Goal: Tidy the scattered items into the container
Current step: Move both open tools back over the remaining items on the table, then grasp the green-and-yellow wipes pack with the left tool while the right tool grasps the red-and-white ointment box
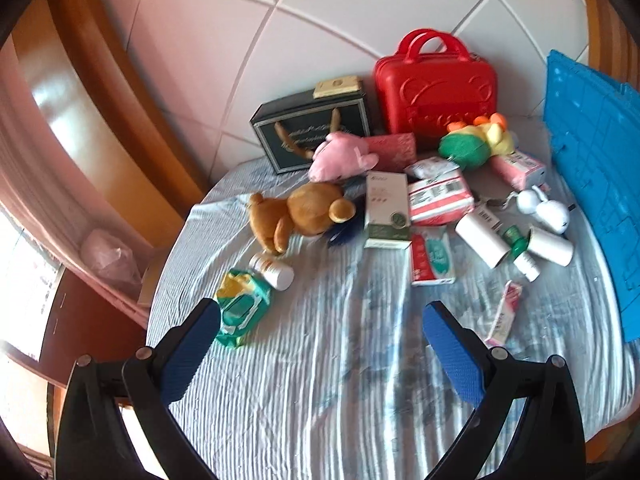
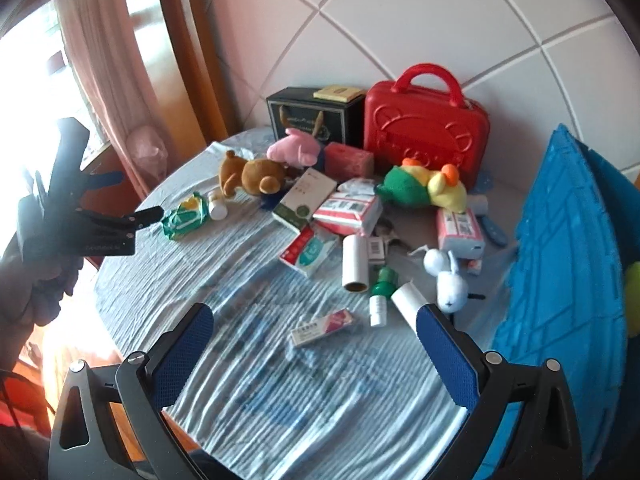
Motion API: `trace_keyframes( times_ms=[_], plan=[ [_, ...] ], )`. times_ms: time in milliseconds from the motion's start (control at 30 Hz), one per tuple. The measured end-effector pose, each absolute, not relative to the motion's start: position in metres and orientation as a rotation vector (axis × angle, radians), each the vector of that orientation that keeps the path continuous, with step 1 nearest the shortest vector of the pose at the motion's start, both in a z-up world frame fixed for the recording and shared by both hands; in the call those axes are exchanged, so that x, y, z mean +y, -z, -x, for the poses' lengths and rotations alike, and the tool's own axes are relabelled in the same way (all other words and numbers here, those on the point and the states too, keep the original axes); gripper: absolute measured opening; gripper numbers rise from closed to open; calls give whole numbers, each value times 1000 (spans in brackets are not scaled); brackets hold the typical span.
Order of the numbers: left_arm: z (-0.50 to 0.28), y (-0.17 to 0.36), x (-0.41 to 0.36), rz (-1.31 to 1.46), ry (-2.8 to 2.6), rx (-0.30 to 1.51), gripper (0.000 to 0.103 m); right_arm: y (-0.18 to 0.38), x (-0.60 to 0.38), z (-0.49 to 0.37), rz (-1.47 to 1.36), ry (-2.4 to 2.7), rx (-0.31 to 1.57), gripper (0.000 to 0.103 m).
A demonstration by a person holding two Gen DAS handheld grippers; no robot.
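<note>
**Both claws spread above a cluttered counter**

The left claw [image 1: 320, 344] and right claw [image 2: 314, 344] hang spread, holding nothing, over the cloth-covered counter [image 2: 320, 400]. The blue container [image 2: 560, 260] stands at the right edge, cut off by the frame; its inside is mostly hidden. Left of the container lie two white rolls, the nearer white roll [image 2: 355, 263] beside a green-capped bottle [image 2: 380, 296]. Further left is a brown bear [image 1: 300, 216]. A red case [image 2: 424, 136] stands behind. Box labels are too blurred to read.
</note>
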State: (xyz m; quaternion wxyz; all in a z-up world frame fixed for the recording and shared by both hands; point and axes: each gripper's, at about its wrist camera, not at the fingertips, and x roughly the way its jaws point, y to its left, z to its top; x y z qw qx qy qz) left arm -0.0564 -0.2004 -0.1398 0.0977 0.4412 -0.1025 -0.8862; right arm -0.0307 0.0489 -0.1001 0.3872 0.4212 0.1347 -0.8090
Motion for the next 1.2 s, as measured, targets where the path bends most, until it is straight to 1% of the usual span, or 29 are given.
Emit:
trace_keyframes(
  times_ms=[200, 400, 600, 733, 800, 867, 1033, 1200],
  plan=[
    [64, 201, -283, -1356, 2550, -255, 102, 168, -6, 27, -1220, 1996, 371, 103],
    [89, 260, -340, -1375, 2585, -252, 102, 221, -39, 19, -1307, 1997, 446, 103],
    [120, 320, -374, -1391, 2616, -498, 102, 269, -56, 15, -1410, 1993, 473, 103],
    [135, 350, -388, -1385, 2640, -672, 102, 292, -61, 19, -1460, 2019, 480, 103],
    [142, 364, -394, -1406, 2646, -728, 102, 304, -60, 24, -1493, 2033, 479, 103],
    [148, 374, -400, -1419, 2661, -742, 103, 315, -59, 30, -1522, 2054, 466, 103],
    [162, 378, -422, -1400, 2757, -578, 103, 338, -57, 48, -1571, 2143, 422, 103],
    [177, 385, -449, -1426, 2791, -217, 103, 359, -48, 71, -1642, 2257, 317, 103]
  ],
)
